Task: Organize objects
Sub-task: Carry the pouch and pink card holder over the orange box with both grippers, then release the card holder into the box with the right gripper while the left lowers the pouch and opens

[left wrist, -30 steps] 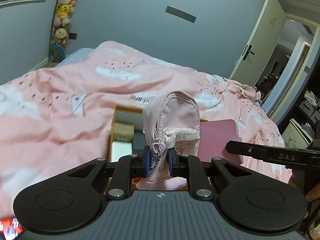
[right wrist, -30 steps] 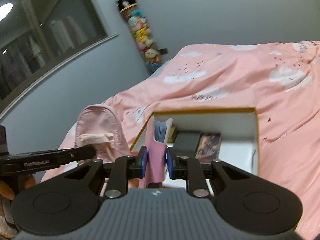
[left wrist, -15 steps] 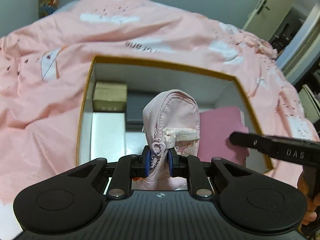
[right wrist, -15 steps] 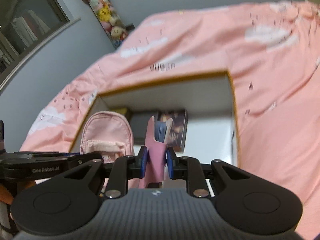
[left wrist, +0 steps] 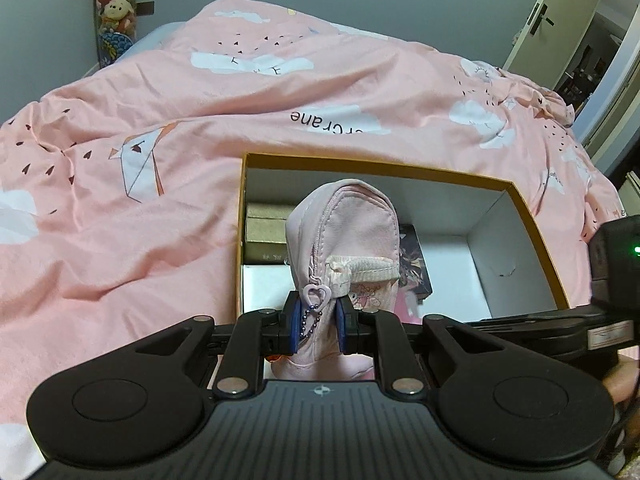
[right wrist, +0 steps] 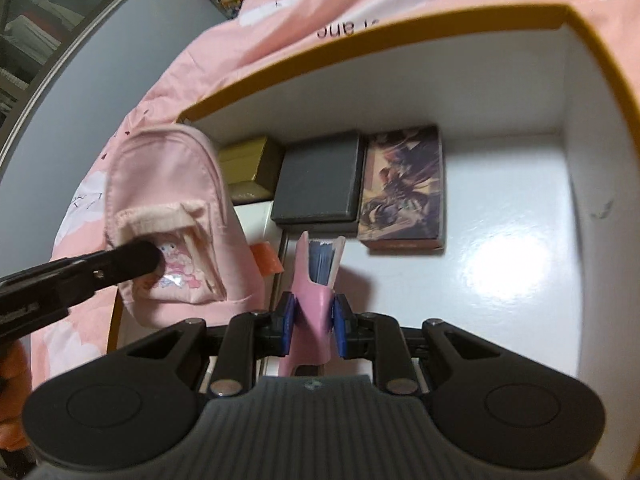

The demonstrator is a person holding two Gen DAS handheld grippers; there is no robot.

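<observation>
My left gripper (left wrist: 318, 330) has its fingers pinched on the lower edge of a small pink backpack pouch (left wrist: 346, 236), which stands upright between them over the near left part of an open box (left wrist: 538, 236). A heart-shaped zipper charm (left wrist: 317, 294) on a bead chain hangs at the grip. My right gripper (right wrist: 312, 328) has its fingers pressed on a pink wallet-like case (right wrist: 314, 308), held upright, with blue card edges showing at its top.

The box lies on a bed under a pink duvet (left wrist: 140, 200) and has a mustard rim and white interior. At its far wall I see three items in a row, close side by side: a tan carton (right wrist: 250, 160) on the left, a dark grey flat box (right wrist: 320, 180) in the middle, and an illustrated box (right wrist: 404, 188) to the right. An orange item (right wrist: 266, 260) shows partly behind the pouch; I cannot identify it.

From the right wrist view, the pouch and the left gripper's arm crowd the box's left side. The white floor on the right side of the box, up to the right wall, is open. The near rim is hidden beneath both grippers. A door (left wrist: 556, 20) stands well beyond the bed's right edge.
</observation>
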